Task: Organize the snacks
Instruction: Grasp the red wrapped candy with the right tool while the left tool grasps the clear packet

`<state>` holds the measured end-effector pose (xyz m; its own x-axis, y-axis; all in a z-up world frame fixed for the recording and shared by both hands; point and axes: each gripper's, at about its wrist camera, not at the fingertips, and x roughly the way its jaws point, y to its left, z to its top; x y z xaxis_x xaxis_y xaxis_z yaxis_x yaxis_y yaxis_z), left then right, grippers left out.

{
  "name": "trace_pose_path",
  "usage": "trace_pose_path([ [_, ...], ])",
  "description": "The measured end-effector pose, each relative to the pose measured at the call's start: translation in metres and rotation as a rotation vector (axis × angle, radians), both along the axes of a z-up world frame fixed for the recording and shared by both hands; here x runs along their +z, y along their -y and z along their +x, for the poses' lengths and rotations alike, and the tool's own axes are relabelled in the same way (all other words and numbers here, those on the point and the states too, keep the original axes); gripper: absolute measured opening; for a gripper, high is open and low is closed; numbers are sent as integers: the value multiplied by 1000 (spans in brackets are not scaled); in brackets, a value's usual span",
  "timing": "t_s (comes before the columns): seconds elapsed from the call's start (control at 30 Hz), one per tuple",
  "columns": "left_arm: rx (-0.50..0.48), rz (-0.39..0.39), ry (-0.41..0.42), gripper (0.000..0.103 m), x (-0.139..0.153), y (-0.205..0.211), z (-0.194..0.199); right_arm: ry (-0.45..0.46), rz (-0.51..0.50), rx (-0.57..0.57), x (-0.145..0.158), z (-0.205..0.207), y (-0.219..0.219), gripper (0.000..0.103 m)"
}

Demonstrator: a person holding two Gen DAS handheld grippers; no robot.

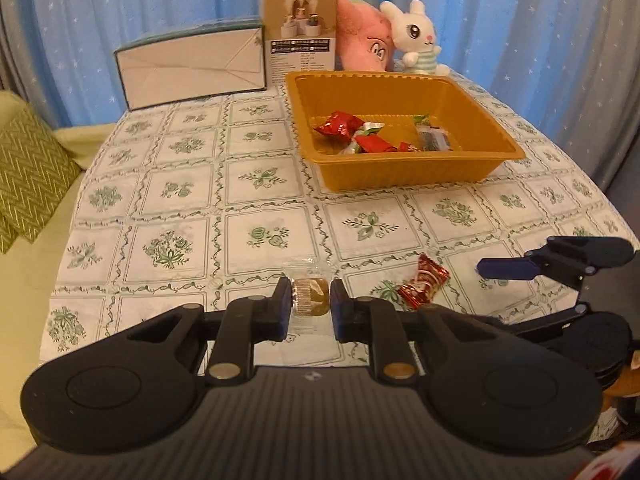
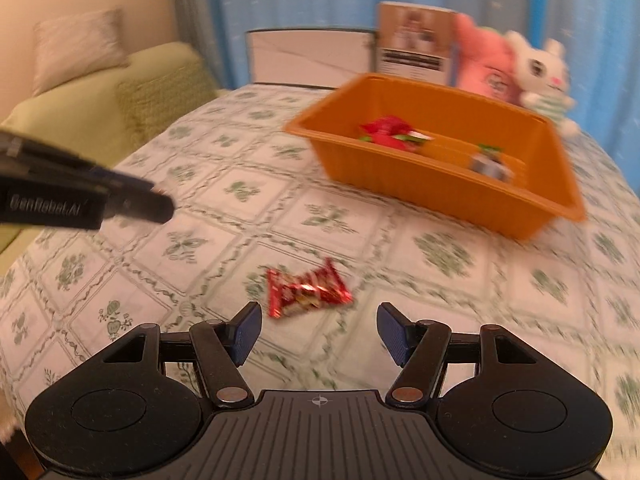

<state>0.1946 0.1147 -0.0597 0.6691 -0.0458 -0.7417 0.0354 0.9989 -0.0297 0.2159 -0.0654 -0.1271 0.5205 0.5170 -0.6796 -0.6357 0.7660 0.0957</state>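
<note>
My left gripper (image 1: 310,300) is shut on a brown snack in a clear wrapper (image 1: 311,296), held just above the tablecloth. A red wrapped candy (image 1: 423,281) lies on the cloth to its right. In the right wrist view that red candy (image 2: 306,291) sits just ahead of my right gripper (image 2: 318,330), which stands open with nothing between its fingers. The orange tray (image 1: 404,172) stands farther back and holds several wrapped snacks (image 1: 360,134). The same tray (image 2: 440,184) shows up right in the right wrist view. The right gripper's finger (image 1: 510,268) shows at the right of the left wrist view.
A white box (image 1: 192,66), a brown carton (image 1: 300,34), a pink plush (image 1: 364,40) and a white rabbit plush (image 1: 418,36) line the table's far edge. A green sofa with a cushion (image 1: 28,168) stands left of the table. The left gripper's body (image 2: 80,200) crosses the right wrist view's left side.
</note>
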Motion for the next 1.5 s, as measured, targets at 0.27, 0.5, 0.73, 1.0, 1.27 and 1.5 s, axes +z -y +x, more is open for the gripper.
trace_pose_path([
  [0.27, 57, -117, -18, 18, -6, -14, 9, 14, -31, 30, -15, 24, -18, 64],
  [0.5, 57, -113, -16, 18, -7, -11, 10, 16, -39, 59, -18, 20, -27, 54],
  [0.73, 32, -86, -11, 18, -7, 1, 9, 22, -27, 32, -11, 17, -24, 16],
  [1.0, 19, -93, -5, 18, -5, 10, 10, 71, -6, -20, 7, 9, -9, 16],
  [1.27, 8, -92, 12, 18, 2, 24, 14, 95, -2, -84, 31, 7, 9, 16],
  [1.5, -5, -103, 27, 18, 8, 35, 16, 82, 14, -147, 44, 11, 28, 16],
])
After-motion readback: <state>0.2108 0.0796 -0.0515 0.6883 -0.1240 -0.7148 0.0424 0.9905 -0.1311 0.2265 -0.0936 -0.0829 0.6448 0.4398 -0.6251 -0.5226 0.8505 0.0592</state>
